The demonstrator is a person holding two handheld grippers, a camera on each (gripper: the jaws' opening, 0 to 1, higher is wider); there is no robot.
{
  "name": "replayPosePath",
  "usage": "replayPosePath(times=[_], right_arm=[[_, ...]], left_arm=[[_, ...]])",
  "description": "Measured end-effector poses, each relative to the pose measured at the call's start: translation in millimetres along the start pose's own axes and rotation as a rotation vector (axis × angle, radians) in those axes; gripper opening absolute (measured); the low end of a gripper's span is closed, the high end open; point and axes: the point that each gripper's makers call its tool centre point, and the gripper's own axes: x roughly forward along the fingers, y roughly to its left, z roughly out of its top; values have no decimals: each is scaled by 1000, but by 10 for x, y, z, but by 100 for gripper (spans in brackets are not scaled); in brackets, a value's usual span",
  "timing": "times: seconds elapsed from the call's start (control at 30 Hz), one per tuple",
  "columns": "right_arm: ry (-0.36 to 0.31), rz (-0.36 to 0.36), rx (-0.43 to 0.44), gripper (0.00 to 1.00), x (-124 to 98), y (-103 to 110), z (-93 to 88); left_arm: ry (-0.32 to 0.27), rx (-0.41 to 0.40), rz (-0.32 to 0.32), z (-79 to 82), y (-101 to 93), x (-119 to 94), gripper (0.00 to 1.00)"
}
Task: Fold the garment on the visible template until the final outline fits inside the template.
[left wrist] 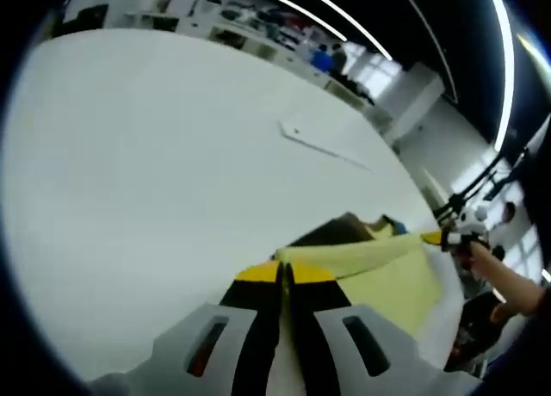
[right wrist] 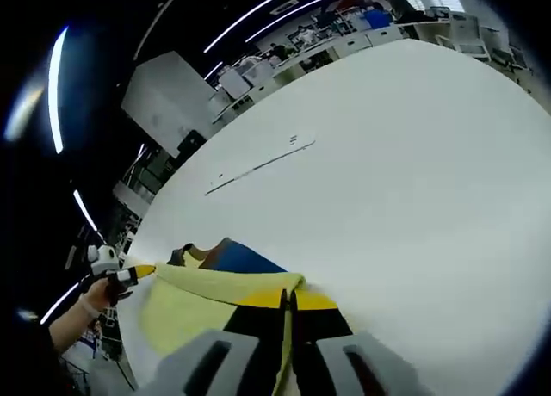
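While its jaws are pressed together on a yellow edge, the left hand-held gripper (left wrist: pixel 285 274) lifts one corner of the garment (left wrist: pixel 392 280) off the white bench (left wrist: pixel 146 198). Across the stretched hem, the right hand-held gripper (right wrist: pixel 287 300) pinches the other corner in the same way, a person's hand (left wrist: pixel 476 251) behind it. Between them the yellow cloth hangs taut, its blue and dark parts sagging toward the bench. Farther off, a thin flat strip (right wrist: pixel 258 166) lies on the bench.
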Motion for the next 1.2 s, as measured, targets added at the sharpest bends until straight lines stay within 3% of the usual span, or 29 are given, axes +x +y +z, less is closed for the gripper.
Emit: replayPosePath(times=[0.1,0.13,0.23,0.3,0.37,0.43,0.53,0.67,0.8,0.9,1.07,1.2], right_arm=[[-4,5,-23,0,-7,27,14],[-3,5,-29,0,-10,28,15],[-10,1,-157,0,-45,30,34],[-31,-30,-241,6,-76,8,75],[-31,-24,-326,19,-126,38,85],[-29,-38,-410,34,-162,17,113],[-18,-71,-608,40,-237,29,124],[18,-94,-772,41,-273,53,85],[58,-168,-999,38,-265,11,66],[81,-176,-1094,37,-206,39,19],[111,-247,-1196,34,-78,-106,83],[114,-243,-1188,32,24,-164,139]], left_arm=[[7,35,-12,7,-24,-13,0],[2,77,-15,24,-24,-22,0],[1,232,12,56,-2,-86,1],[8,266,14,61,1,-135,10],[-12,330,33,124,24,-177,29],[-14,434,37,155,8,-222,39],[23,637,44,126,-56,-245,36],[77,925,90,102,-84,-204,40],[68,1081,121,198,-140,-146,36],[104,1214,150,196,-117,-61,37],[131,1264,167,163,-35,34,37],[149,1295,171,155,-1,80,37]])
